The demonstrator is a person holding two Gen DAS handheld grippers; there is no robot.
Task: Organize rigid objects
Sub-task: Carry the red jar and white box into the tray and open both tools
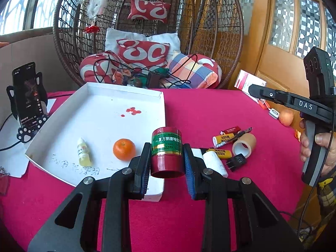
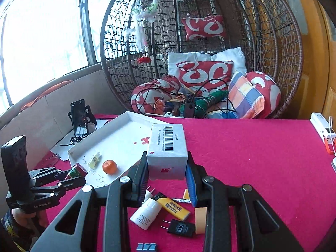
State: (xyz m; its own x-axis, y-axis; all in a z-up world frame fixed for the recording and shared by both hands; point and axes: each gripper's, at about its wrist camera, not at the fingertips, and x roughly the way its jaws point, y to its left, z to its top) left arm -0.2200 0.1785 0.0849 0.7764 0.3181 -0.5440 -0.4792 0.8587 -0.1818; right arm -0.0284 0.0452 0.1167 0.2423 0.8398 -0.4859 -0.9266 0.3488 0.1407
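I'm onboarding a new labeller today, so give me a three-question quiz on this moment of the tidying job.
1. True or false: the left gripper is empty.
2. What does the right gripper hold? A) a roll of beige tape B) a grey-white cardboard box with a barcode C) a yellow lighter
3. Which two things already lie in the shallow white cardboard tray?

Key
1. False: its pads are closed on the dark red cylindrical jar with a green label.
2. B, the grey-white cardboard box with a barcode.
3. The small orange tangerine and the small clear dropper bottle of yellowish liquid.
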